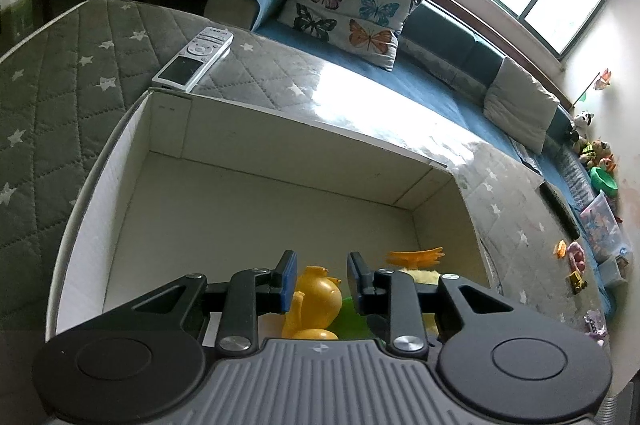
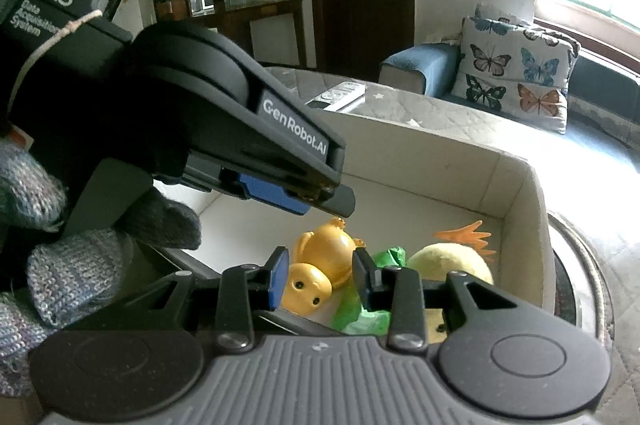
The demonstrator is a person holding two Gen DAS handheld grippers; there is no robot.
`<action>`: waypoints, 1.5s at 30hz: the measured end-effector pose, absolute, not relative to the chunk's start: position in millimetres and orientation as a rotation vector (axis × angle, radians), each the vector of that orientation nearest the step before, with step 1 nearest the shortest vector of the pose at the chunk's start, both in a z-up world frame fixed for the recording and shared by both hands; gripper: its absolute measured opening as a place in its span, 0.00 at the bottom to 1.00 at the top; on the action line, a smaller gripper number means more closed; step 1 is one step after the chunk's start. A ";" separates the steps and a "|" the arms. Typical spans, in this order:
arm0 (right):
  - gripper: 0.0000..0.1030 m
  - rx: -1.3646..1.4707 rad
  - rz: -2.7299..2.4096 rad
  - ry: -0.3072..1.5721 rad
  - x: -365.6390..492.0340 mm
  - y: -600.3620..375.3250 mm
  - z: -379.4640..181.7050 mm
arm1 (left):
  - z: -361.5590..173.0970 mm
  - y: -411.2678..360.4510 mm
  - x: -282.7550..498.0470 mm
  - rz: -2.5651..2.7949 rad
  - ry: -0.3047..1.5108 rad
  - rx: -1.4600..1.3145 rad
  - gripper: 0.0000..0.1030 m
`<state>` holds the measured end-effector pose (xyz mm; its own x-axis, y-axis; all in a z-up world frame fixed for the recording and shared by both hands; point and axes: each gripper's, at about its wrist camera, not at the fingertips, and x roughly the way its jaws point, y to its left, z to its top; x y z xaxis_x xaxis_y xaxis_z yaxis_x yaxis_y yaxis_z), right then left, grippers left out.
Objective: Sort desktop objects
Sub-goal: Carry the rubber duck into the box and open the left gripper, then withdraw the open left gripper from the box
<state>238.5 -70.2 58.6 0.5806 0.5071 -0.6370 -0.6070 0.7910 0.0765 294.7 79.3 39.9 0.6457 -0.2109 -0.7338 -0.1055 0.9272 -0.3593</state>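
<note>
Both grippers hover over one open white box [image 1: 256,145], and neither has hold of anything. Left gripper [image 1: 322,281] hangs with its jaws parted above the near end of the box, the yellow toy figure [image 1: 316,301] showing in the gap between its blue pads but not pinched. Right gripper [image 2: 320,275] sits just beside it, jaws likewise apart, with the same yellow figure [image 2: 320,265] lying on its back below them.

Three things lie together at the near end of the box: that one yellow figure, one crumpled green piece [image 2: 364,309] touching its right side, and one pale yellow plush toy [image 2: 452,261] with orange feet [image 2: 468,235] further right, near the box's right wall. The far half of the box floor is bare.

One white remote control [image 1: 196,59] lies on the grey star-quilted cover [image 1: 60,105], just beyond the box's far left corner. Further off stands a blue sofa [image 1: 432,93] with one butterfly cushion [image 1: 348,5] and one plain pale cushion [image 1: 520,105]. A knit-gloved hand [image 2: 48,265] grips the left tool in the right camera's view. Small toys are scattered at the far right; too small to count.
</note>
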 end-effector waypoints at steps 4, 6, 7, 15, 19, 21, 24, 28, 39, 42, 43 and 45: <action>0.33 -0.164 0.654 0.661 229.9 -71.8 66.6 | 45.9 78.5 287.9 -0.060 0.851 -0.376 0.29; 0.33 -0.173 0.652 0.643 225.8 -72.6 71.1 | 49.9 77.9 283.1 -0.062 0.838 -0.370 0.29; 0.33 -0.176 0.651 0.637 223.5 -73.3 72.5 | 52.2 77.2 279.7 -0.063 0.830 -0.364 0.29; 0.35 -0.160 0.657 0.607 202.1 -84.9 79.1 | 67.6 67.9 251.5 -0.067 0.774 -0.301 0.29; 0.42 -0.165 0.655 0.596 188.7 -89.7 79.7 | 74.9 63.1 235.2 -0.065 0.747 -0.284 0.29; 0.43 -0.165 0.657 0.590 180.1 -91.3 80.1 | 77.6 60.8 226.5 -0.064 0.734 -0.277 0.29; 0.46 -0.158 0.664 0.583 165.7 -94.6 80.3 | 79.9 57.7 213.6 -0.058 0.718 -0.262 0.29; 0.49 -0.154 0.675 0.584 152.5 -97.6 77.5 | 77.5 55.9 198.6 -0.052 0.716 -0.252 0.29; 0.60 -0.158 0.687 0.588 122.8 -103.7 68.0 | 68.8 62.6 165.4 -0.024 0.709 -0.247 0.29; 0.65 -0.163 0.697 0.593 116.2 -102.2 64.8 | 64.1 65.9 156.0 -0.014 0.713 -0.249 0.29; 0.66 -0.167 0.702 0.593 113.4 -101.4 63.7 | 62.3 67.1 153.3 -0.011 0.716 -0.250 0.29; 0.66 -0.179 0.709 0.594 106.9 -99.5 61.5 | 58.1 69.5 148.8 -0.005 0.724 -0.254 0.29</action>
